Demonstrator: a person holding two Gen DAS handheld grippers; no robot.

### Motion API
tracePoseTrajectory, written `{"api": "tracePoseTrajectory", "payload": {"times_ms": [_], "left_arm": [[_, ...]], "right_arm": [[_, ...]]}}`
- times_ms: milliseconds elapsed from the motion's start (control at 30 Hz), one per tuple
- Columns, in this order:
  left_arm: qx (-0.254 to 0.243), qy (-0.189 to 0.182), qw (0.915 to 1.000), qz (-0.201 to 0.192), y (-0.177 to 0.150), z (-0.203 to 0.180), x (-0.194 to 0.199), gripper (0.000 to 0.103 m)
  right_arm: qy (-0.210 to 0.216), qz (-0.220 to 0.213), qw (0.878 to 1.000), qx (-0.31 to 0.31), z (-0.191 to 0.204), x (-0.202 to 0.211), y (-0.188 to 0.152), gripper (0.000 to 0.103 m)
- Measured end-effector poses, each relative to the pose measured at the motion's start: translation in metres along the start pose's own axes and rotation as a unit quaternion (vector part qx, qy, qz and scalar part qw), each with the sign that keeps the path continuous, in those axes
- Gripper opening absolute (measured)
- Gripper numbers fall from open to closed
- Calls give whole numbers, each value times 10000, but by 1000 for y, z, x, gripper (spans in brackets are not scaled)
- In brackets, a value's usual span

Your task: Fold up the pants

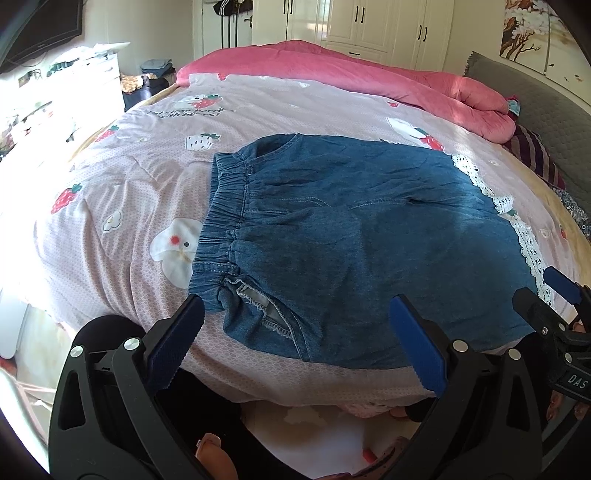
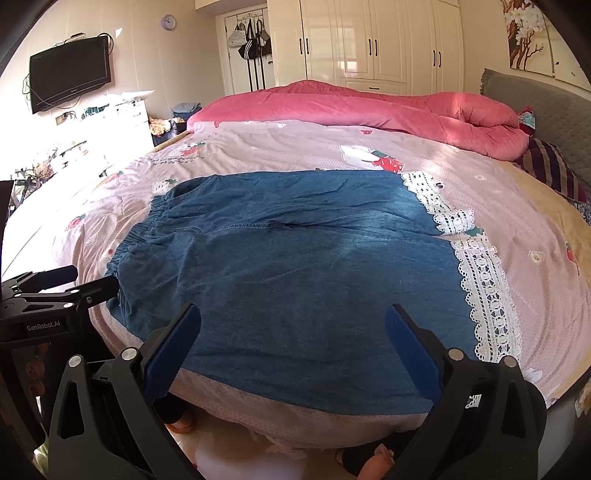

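Hovering with fingers spread and empty, left gripper (image 1: 295, 325) and right gripper (image 2: 293, 339) risk dragging the pants (image 1: 351, 236) off the bed (image 1: 122, 192) (thin denim) if they pinch one layer

- One pair of blue denim pants (image 1: 362, 236) with an elastic waistband, lying flat on the bed.
- Two bands of white lace trim (image 2: 487, 291), one on each leg hem.
- Two grippers: the left gripper (image 1: 295, 332) and the right gripper (image 2: 291, 343), each with two blue-padded fingers spread apart.
- One pink strawberry-print bedsheet (image 1: 122, 206).
- One rolled pink quilt (image 2: 369, 107).
- One wall-mounted television (image 2: 70, 74).
- One round wall clock (image 2: 168, 22).
- One white wardrobe (image 2: 373, 40); four dark door handles show on it.
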State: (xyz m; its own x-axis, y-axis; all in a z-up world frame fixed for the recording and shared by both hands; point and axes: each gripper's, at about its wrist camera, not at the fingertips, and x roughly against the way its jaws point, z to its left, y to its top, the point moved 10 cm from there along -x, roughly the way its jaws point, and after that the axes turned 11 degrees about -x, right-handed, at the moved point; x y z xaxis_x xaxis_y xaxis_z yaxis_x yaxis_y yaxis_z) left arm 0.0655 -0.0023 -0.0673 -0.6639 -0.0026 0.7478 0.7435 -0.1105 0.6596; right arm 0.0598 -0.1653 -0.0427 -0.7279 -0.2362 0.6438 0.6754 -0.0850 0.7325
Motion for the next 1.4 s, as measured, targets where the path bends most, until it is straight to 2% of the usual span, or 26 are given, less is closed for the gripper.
{"api": "tracePoseTrajectory", "payload": {"times_ms": [900,1400], "left_arm": [[-16,2,10000,-25,2,2,-1,94],[57,-32,10000,60,15,16,-29,94]], "right_arm": [[-30,75,10000,-24,-1,-6,-3,99],[-15,215,9998,50,-3,-32,12,99]]}}
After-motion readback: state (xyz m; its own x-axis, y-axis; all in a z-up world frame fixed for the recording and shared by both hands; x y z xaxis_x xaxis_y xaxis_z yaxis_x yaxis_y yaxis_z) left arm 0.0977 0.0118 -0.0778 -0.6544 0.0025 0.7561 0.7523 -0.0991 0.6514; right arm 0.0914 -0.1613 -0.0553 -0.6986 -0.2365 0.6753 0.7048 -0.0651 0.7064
